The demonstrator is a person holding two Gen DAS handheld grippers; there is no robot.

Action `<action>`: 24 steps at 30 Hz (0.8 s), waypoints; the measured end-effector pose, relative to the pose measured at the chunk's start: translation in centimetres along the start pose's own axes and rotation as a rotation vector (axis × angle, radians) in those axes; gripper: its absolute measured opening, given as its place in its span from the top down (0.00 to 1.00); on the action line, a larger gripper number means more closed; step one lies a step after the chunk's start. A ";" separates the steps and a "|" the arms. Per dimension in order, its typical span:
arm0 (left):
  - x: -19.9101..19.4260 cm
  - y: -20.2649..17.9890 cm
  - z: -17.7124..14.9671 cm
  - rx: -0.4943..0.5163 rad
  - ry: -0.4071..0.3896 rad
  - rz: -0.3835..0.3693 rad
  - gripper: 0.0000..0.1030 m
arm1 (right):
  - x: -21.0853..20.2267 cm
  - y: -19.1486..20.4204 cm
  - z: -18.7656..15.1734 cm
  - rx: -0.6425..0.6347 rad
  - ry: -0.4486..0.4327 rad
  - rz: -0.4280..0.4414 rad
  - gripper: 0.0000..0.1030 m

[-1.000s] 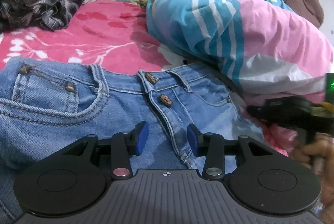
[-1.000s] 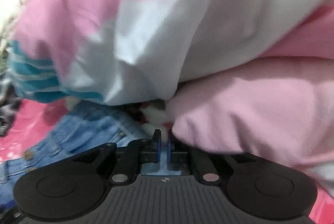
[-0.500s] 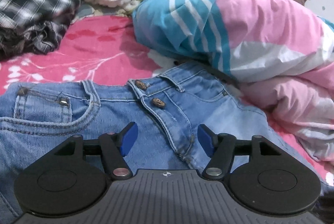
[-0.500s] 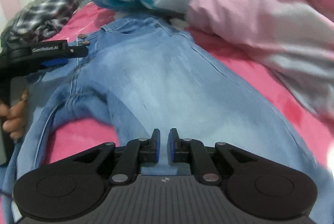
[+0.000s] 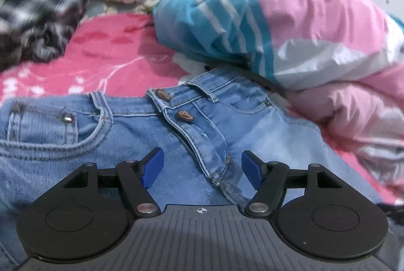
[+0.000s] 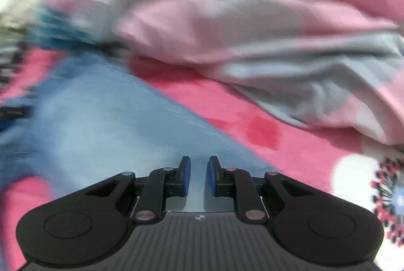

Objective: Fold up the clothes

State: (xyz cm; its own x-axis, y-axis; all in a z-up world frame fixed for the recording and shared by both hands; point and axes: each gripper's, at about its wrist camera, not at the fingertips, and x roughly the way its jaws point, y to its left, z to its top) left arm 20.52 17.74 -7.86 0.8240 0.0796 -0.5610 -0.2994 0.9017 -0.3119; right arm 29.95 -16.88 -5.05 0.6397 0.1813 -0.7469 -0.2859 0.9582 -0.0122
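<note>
The jeans lie spread flat, front up, on the pink bed sheet, not yet folded. The left gripper hovers over the fly, its fingers just opened wide and empty. The right gripper is over one leg, its fingers just parting, nothing between them

Left wrist view low and close over the jeans waistband, facing the quilt, right wrist view angled down over a jeans leg, both sharing jeans, quilt, pink bed sheet
</note>
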 end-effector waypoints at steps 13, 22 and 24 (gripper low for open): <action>-1.3 -0.6 0.0 0.034 -0.059 0.004 0.34 | -8.4 -11.7 -1.5 0.400 -0.152 -0.171 0.78; -5.4 -4.1 -0.7 0.134 -0.163 -0.113 0.33 | -21.6 -18.5 -10.8 0.503 -0.226 -0.269 0.53; -5.8 -5.6 -1.8 0.185 -0.149 -0.153 0.32 | -22.9 -20.3 -13.1 0.573 -0.229 -0.279 0.39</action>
State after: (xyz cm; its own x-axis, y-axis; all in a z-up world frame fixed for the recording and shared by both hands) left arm 16.55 11.50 -4.24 0.9187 -0.0146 -0.3948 -0.0840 0.9693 -0.2313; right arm 11.79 -43.42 3.63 0.7875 -0.1076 -0.6068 0.2948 0.9305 0.2175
